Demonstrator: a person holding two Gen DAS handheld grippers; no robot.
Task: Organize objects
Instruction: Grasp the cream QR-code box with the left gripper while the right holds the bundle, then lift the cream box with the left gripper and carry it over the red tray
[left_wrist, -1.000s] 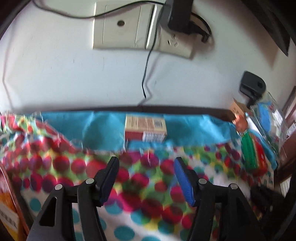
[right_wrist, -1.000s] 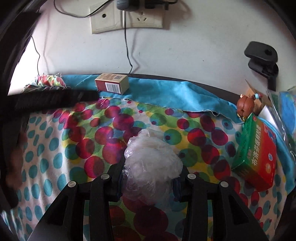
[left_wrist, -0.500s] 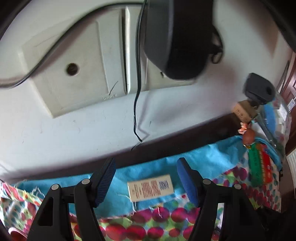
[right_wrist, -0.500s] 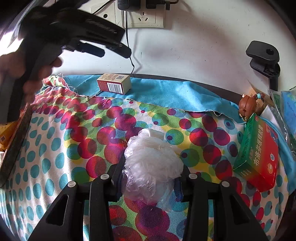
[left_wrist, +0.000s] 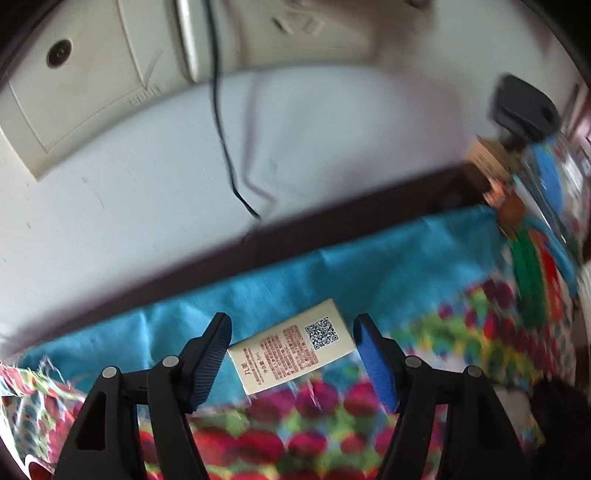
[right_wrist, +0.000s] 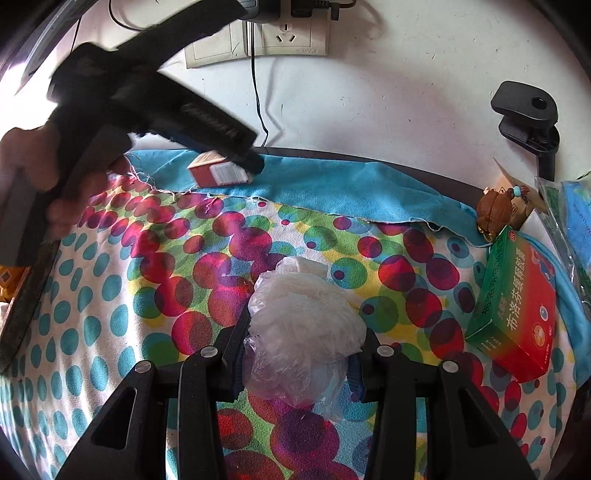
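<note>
A small cream and red box (left_wrist: 291, 347) lies on the blue cloth (left_wrist: 388, 273) near the wall. My left gripper (left_wrist: 291, 350) is open and hangs over it, one finger on each side, pads clear of the box. In the right wrist view the same box (right_wrist: 218, 173) shows at the back, partly covered by the left gripper (right_wrist: 255, 162) and the hand holding it. My right gripper (right_wrist: 299, 354) is shut on a crumpled clear plastic bag (right_wrist: 303, 325) over the dotted cloth (right_wrist: 147, 280).
A green and red medicine box (right_wrist: 517, 314) lies at the right, with a brown figurine (right_wrist: 493, 214) behind it. A black clamp (right_wrist: 524, 114) and packets stand at the far right. Wall sockets (right_wrist: 291, 37) with a dangling cable (right_wrist: 258, 103) are behind the table.
My left gripper moved toward the wall and tipped down until its open fingers straddle the small box. The right gripper and its bag stayed still.
</note>
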